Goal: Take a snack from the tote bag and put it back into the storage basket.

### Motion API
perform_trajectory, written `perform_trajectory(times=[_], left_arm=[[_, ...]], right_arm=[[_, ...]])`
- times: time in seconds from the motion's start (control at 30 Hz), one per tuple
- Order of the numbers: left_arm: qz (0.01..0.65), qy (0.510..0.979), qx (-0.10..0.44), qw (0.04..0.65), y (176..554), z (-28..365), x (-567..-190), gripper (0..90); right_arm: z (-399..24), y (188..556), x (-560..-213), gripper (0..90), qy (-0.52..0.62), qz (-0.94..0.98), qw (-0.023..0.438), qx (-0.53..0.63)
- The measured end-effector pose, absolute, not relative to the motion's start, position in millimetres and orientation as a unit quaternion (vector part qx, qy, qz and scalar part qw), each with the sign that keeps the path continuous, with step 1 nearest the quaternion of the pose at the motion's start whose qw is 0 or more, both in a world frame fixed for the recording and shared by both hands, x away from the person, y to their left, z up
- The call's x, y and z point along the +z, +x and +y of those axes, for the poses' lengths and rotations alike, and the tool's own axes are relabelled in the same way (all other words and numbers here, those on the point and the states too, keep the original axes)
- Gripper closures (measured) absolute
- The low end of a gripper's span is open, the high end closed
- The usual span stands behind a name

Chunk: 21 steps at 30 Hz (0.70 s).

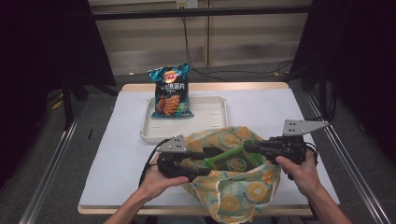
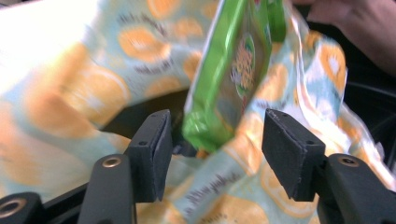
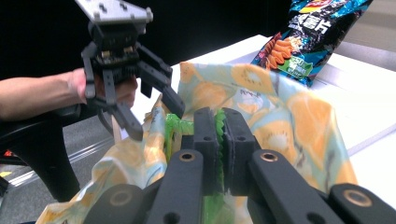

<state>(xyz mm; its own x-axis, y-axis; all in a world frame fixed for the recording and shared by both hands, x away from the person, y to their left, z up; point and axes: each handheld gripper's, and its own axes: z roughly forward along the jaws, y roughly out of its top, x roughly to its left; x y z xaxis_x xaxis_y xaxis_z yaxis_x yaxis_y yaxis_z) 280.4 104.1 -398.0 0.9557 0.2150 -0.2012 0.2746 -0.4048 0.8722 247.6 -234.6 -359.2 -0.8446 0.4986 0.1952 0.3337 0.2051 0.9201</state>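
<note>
On the white surface (image 1: pixel 116 154) the patterned cloth bag (image 1: pixel 243 191) gapes near the front edge, the right tongs (image 3: pixel 219 135) clamped on a green snack packet (image 1: pixel 229 156) over its mouth, the left tongs (image 2: pixel 212 149) open beside it; a thin-edge pinch might slip, dropping the packet outside.

We find printed matter on three items. The dark blue crisp bag (image 1: pixel 170 92), standing on the white tray (image 1: pixel 148 125), carries a round red and yellow brand emblem near its top and white Chinese characters beneath it; in the right gripper view we make out the character 片 and a small green panel with unreadable print. The green snack packet (image 2: pixel 224 79) bears a round logo, blurred. The fruit-patterned bag (image 1: pixel 233 191) shows small dark lettering, illegible.
</note>
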Motion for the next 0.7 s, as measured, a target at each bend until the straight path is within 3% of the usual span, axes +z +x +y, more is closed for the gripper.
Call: perform_trajectory(times=[0.7], left_arm=[[0.102,0.829,-0.017,0.55,306,72,-358,40.4]], right_arm=[[-202,269,-339,86.9,0.235,0.786,0.065,0.568]])
